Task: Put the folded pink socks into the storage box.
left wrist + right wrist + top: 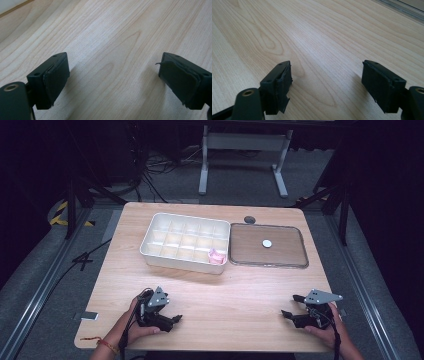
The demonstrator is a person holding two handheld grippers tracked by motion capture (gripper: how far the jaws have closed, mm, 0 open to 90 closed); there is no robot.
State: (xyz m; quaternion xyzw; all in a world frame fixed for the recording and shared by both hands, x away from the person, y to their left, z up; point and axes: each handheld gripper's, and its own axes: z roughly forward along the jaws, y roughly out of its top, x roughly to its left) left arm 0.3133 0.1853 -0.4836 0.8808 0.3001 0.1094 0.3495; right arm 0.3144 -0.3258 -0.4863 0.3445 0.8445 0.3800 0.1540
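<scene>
Jaws of both grippers stand wide apart with nothing between them, only bare wood showing past the black pads in each gripper view. The left gripper [172,319] rests low on the near left part of the pale wooden bench [225,295], held in a hand [131,322] that comes in from the near edge. The right gripper [291,306] sits on the near right part, held in the other hand [327,327], well apart from the left one. Far from both, toward the bench's far side, lies a white plastic tray divided into small compartments [150,237]; a small pink crumpled thing [216,256] lies in its near right corner compartment. Just to the right of the tray, touching or nearly so, lies a flat clear rectangular lid with a grey rim [295,247], and a small white round disc [267,243] sits near its middle.
</scene>
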